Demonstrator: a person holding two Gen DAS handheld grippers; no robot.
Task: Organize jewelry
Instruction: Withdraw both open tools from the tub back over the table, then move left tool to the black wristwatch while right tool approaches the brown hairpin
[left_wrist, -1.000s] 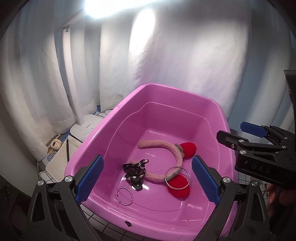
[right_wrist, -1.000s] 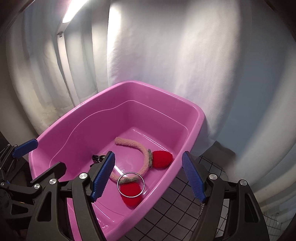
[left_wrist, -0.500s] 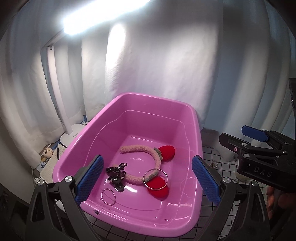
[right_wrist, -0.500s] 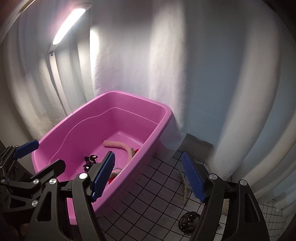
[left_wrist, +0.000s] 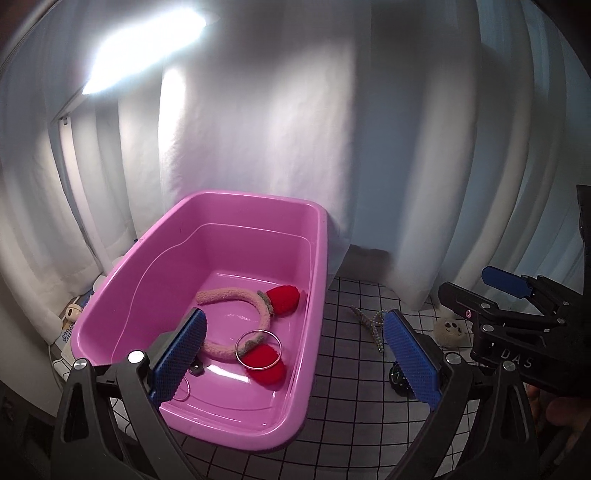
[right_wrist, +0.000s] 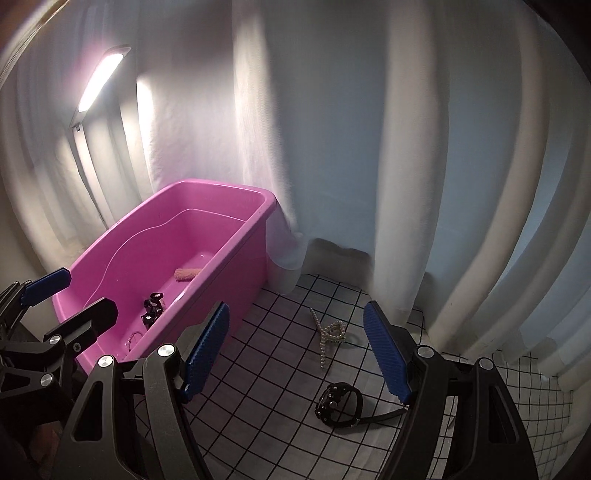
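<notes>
A pink plastic bin (left_wrist: 317, 258) (right_wrist: 255, 236) stands on a checked cloth. Inside lie a fuzzy pink headband with red strawberry ends (left_wrist: 258, 306), a silver bangle (left_wrist: 259, 349), a second ring (left_wrist: 183, 391) and a black hair clip (right_wrist: 152, 309). On the cloth right of the bin lie a pearl hair claw (right_wrist: 328, 334) (left_wrist: 371, 325) and a black watch (right_wrist: 338, 404). My left gripper (left_wrist: 295, 362) is open and empty above the bin's near right corner. My right gripper (right_wrist: 299, 350) is open and empty over the cloth, above the pearl claw and watch.
White curtains hang close behind the bin and cloth. A lit lamp bar (right_wrist: 99, 79) stands at the back left. A small fuzzy cream item (left_wrist: 450, 330) lies on the cloth to the right. Papers and small clutter (left_wrist: 70, 321) sit left of the bin.
Both grippers have pulled back and swung right, away from the bin's inside. The cloth with the pearl claw and watch has come into view. Both stay open and empty.
</notes>
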